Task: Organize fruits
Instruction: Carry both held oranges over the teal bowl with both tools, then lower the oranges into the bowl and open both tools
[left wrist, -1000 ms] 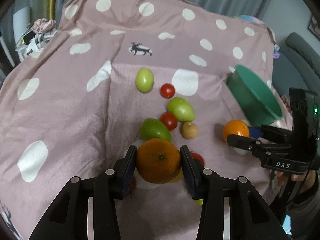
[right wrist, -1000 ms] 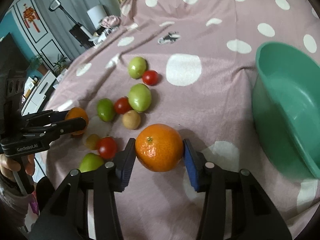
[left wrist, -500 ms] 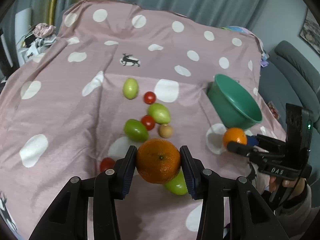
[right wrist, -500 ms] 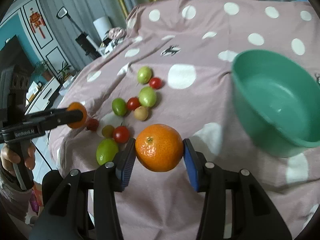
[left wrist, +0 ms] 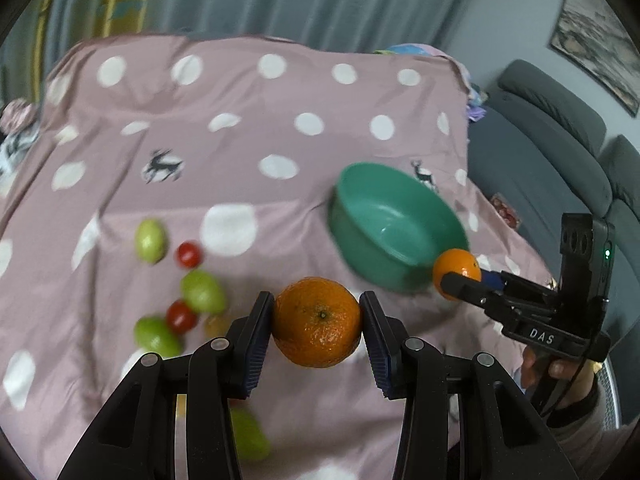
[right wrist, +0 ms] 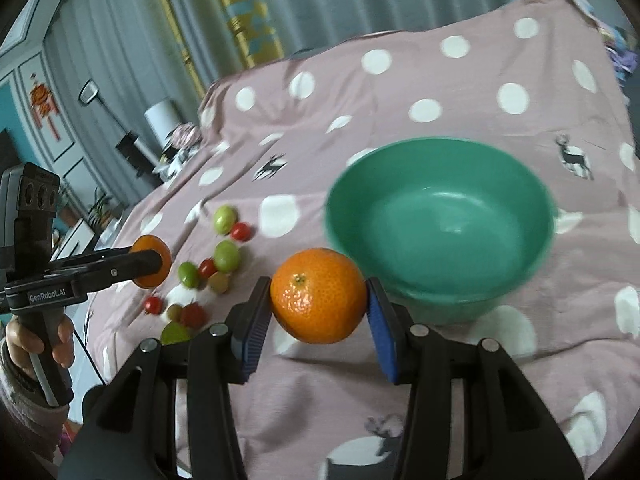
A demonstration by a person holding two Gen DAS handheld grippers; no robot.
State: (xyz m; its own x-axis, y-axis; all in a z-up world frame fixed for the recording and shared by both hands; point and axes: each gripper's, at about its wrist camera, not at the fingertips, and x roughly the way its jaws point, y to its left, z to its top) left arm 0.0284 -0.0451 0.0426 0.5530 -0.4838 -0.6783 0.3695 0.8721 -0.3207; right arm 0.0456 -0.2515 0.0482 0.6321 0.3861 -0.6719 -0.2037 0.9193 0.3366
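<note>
a pink dotted bedsheet (right wrist: 460, 92) covers the bed, curtains behind. the left gripper (left wrist: 317, 322) clamps one mandarin (left wrist: 317, 322), the right gripper (right wrist: 319, 307) another mandarin (right wrist: 319, 307) — both near the empty green bowl (right wrist: 440, 216). releasing together risks a clash, or a rim bounce toward the sheet's near edge — loose jujubes (right wrist: 227, 255) and cherry tomatoes (right wrist: 241, 231) sit left.

The room light is soft and rather dim, with no strong source visible. Both views bend strongly and end in dark round corners. The bowl (right wrist: 440, 224) and the small fruits (left wrist: 176, 280) on the cloth (left wrist: 248, 128) are smeared by motion, while each held orange (left wrist: 317, 322) stays sharp. Shadows are weak; the bowl has a pale sheen.
</note>
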